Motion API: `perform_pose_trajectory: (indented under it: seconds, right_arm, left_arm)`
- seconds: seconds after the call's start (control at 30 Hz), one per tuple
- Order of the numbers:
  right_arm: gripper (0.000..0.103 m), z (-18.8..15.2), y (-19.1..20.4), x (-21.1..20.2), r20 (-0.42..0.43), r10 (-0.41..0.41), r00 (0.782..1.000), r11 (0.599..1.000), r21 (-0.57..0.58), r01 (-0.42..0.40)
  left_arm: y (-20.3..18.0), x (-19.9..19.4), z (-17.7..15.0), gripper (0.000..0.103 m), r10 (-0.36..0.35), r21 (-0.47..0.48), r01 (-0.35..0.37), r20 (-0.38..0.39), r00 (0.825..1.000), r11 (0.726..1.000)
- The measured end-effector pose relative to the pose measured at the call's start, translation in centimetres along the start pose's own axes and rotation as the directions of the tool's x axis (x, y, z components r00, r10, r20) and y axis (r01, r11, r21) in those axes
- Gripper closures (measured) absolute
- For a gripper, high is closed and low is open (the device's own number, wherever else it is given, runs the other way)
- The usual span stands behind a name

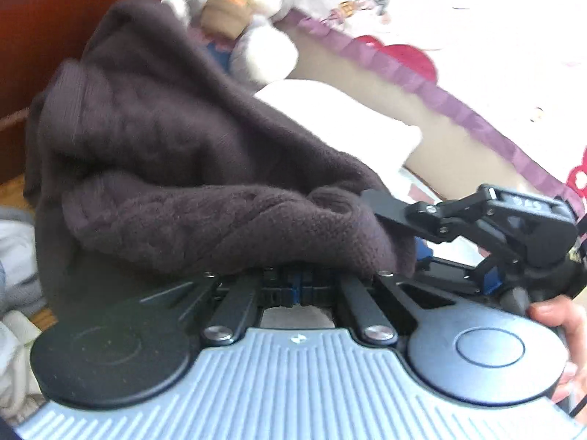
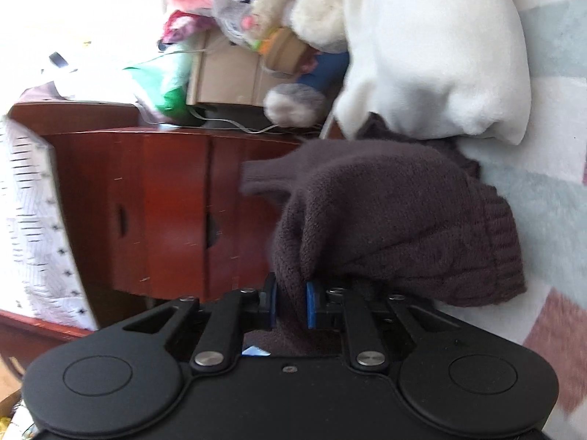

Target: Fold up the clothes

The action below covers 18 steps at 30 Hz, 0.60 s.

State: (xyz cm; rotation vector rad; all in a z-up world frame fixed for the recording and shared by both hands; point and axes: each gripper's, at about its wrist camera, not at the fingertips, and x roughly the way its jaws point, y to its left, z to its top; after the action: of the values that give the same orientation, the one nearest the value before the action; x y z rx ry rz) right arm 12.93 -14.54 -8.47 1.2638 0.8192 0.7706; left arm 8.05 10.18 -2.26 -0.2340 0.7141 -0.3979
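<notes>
Both hands are on the dark brown knitted sweater [image 1: 176, 154] now, and it hangs bunched between them, lifted off the bed. From the left wrist view, the left hand-held gripper [image 1: 299, 288] has its blue pads drawn right together, with a thick roll of the knit heaped over the fingertips so the pinch itself is hidden under wool. This same view catches what the other cannot: the right hand-held gripper [image 1: 385, 216] coming in from the right side, its black finger pushed into the sweater's folded edge, and the person's fingers [image 1: 550, 315] wrapped round its handle at the frame's edge. It also shows the bed cover's purple frill [image 1: 440, 99] and the red patches on the bedding. Switch to the right wrist view and the grip is plain: the right hand-held gripper [image 2: 290, 306] is clamped on a fold of the sweater [image 2: 396, 227], cloth filling the narrow gap between the blue pads [image 2: 312, 308]. Only here do the red-brown wooden cabinet [image 2: 165, 212] and the cardboard box [image 2: 223, 77] on top come clear. A white garment [image 2: 433, 55] lies beyond the sweater in both views, and the grey plush rabbit [image 2: 253, 3] sits by the box.
</notes>
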Motion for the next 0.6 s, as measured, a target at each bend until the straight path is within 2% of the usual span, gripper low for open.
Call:
perform_pose_trajectory:
  seconds: [0.17,0.27,0.4,0.43,0.5,0.6]
  right_arm:
    - [0.085,-2.3,6.6,-3.4,0.075,0.042,0.996,0.973,-0.229,-0.024]
    - [0.086,-3.5,9.0,-5.3,0.097,0.064,0.993,0.96,-0.277,-0.035]
    - [0.086,-5.0,11.3,-8.5,0.112,0.123,0.986,0.948,-0.307,-0.083]
    - [0.086,-5.5,11.8,-9.8,0.129,0.13,0.983,0.946,-0.313,-0.084]
    - [0.086,-6.0,13.1,-11.9,0.179,0.126,0.976,0.937,-0.343,-0.058]
    - [0.087,-6.4,15.0,-15.2,0.288,0.135,0.948,0.923,-0.384,-0.015]
  left_arm:
    - [-2.8,-5.2,1.8,0.103,-0.082,0.036,0.077,0.145,0.986,0.996]
    - [-4.3,-7.3,2.9,0.103,-0.122,0.04,0.118,0.152,0.981,0.992]
    - [-7.9,-10.7,2.9,0.103,-0.154,0.141,0.126,0.205,0.967,0.982]
    - [-9.0,-11.6,2.9,0.103,-0.17,0.157,0.138,0.209,0.963,0.978]
    - [-10.9,-10.3,3.8,0.103,-0.207,0.166,0.175,0.206,0.956,0.971]
    - [-14.5,-10.0,4.6,0.103,-0.294,0.185,0.259,0.194,0.936,0.948]
